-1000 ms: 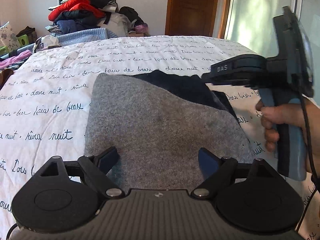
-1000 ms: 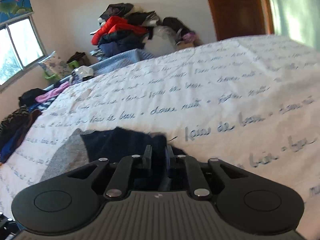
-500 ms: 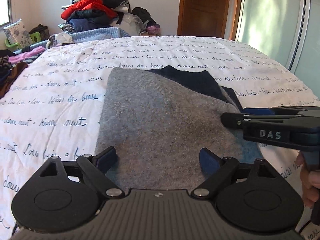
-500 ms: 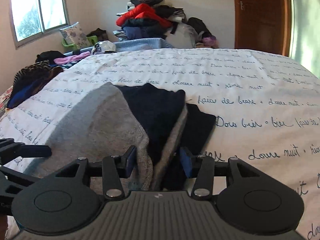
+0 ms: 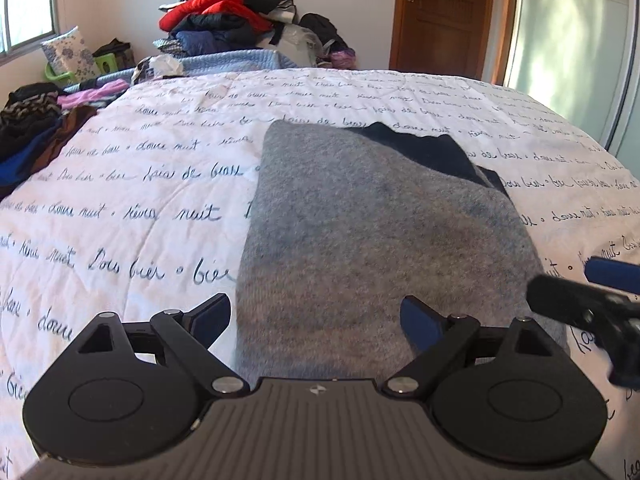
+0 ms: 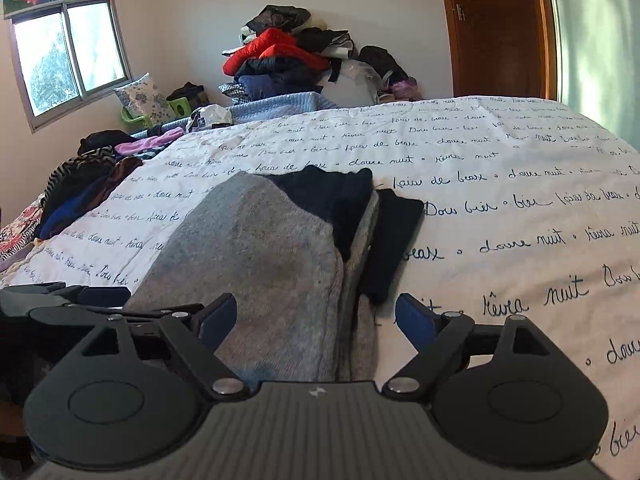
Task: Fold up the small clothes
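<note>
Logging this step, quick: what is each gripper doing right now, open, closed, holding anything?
Left gripper: open, holding nothing; the grey garment lies between its jaws.
Right gripper: jaws opening, gripping nothing; the garment's folded edge lies between them.

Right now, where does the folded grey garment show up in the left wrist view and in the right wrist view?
Left wrist view: grey garment fills the centre, running up from between the camera's jaws.
Right wrist view: grey garment sits left of centre, its right edge layered over dark cloth.
Shared landmark: the red jacket on the clothes pile by the back wall.
</note>
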`<state>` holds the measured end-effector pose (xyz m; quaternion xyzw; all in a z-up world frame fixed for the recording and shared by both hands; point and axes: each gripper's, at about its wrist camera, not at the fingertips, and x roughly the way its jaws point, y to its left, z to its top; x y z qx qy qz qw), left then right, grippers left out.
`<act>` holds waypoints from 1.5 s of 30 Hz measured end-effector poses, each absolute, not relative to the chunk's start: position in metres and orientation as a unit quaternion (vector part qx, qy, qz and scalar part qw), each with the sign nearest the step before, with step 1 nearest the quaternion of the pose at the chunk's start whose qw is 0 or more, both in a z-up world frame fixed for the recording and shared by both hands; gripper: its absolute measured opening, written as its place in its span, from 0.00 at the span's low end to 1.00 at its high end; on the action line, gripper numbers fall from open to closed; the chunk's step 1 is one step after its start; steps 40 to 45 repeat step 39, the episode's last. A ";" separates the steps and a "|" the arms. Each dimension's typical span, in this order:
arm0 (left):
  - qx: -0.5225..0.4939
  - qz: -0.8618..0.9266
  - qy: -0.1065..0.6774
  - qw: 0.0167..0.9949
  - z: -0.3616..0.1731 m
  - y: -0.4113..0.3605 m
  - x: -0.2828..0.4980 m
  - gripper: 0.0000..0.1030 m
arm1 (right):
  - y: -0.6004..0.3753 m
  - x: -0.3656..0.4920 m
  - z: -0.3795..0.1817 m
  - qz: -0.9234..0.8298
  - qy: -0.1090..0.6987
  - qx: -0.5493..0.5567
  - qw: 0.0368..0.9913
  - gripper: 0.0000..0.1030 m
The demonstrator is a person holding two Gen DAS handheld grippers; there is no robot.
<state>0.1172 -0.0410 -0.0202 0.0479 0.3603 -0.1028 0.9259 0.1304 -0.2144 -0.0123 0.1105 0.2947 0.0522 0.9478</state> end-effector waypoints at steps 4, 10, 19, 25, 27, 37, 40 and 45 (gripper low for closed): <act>0.036 -0.085 0.365 0.926 -0.024 -0.032 0.111 0.88 | -0.204 0.115 -0.013 0.077 0.302 0.104 0.944 0.85; 0.026 -0.057 0.361 0.931 -0.022 -0.018 0.102 0.89 | -0.187 0.097 -0.017 0.105 0.314 0.081 0.940 0.85; 0.048 -0.033 0.334 0.941 -0.017 -0.013 0.091 0.90 | -0.173 0.081 -0.025 0.138 0.332 0.056 0.931 0.85; 0.039 -0.020 0.327 0.944 -0.016 -0.005 0.090 0.90 | -0.165 0.075 -0.029 0.191 0.333 0.039 0.923 0.85; 0.033 -0.019 0.329 0.943 -0.017 -0.002 0.091 0.90 | -0.162 0.075 -0.030 0.198 0.335 0.035 0.921 0.85; 0.017 0.010 0.312 0.950 -0.013 0.021 0.087 0.90 | -0.156 0.081 -0.033 0.220 0.336 0.030 0.915 0.85; -0.003 0.024 0.308 0.951 -0.010 0.038 0.087 0.90 | -0.154 0.081 -0.033 0.235 0.334 0.024 0.913 0.85; -0.003 0.024 0.308 0.951 -0.010 0.038 0.087 0.90 | -0.154 0.081 -0.033 0.235 0.334 0.024 0.913 0.85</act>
